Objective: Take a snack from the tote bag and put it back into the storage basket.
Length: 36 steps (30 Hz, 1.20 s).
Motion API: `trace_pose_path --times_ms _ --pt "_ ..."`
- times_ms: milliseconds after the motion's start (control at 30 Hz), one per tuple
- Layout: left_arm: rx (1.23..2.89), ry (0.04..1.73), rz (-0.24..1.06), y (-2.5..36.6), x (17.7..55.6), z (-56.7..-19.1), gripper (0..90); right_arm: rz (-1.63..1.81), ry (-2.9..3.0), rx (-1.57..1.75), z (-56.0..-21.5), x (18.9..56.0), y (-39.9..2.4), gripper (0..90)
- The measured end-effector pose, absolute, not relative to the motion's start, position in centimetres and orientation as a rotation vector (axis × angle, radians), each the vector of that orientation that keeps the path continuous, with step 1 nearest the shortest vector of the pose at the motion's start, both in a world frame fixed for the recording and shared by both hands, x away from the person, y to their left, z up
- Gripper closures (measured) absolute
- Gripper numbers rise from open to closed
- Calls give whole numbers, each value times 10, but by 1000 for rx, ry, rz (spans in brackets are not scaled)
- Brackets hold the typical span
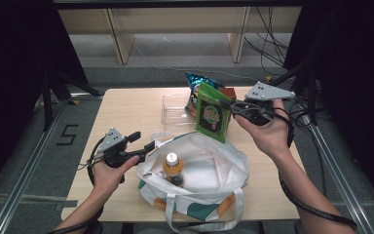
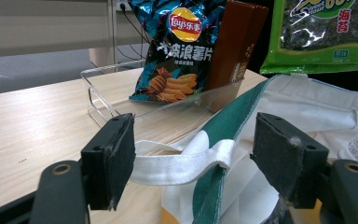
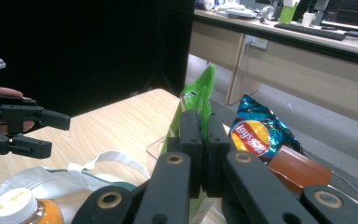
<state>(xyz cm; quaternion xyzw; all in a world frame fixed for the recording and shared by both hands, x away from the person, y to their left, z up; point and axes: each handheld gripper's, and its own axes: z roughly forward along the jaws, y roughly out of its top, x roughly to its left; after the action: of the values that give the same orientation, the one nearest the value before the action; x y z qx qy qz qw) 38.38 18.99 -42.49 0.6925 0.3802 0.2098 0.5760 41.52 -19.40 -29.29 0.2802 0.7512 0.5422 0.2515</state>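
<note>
A green snack packet is pinched at its edge by the right gripper, whose jaws are pressed shut on it. In the high view the packet is held up in the air, right of the middle of the frame, just above the far rim of the tote bag. In the right gripper view the packet is seen edge-on, standing up between the two black jaws at the bottom middle.

The white and green tote bag is spread open at the bottom middle of the high view. An orange drink bottle with a white cap is seen inside it. The bag's white handle is seen between the open jaws of the left gripper; in the left gripper view the pads are kept apart from each other. In the high view the left gripper is held at the bag's left rim.

Behind the packet, a clear tray is set on the wooden table. A blue chip bag and a brown box are leaned upright in it, side by side.
</note>
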Motion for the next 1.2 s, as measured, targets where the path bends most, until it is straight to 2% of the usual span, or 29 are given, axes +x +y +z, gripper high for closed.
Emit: trace_pose_path --times_ms 1200 --pt "1622 890 488 189 384 -425 292 1480 1972 831 -295 444 -191 900"
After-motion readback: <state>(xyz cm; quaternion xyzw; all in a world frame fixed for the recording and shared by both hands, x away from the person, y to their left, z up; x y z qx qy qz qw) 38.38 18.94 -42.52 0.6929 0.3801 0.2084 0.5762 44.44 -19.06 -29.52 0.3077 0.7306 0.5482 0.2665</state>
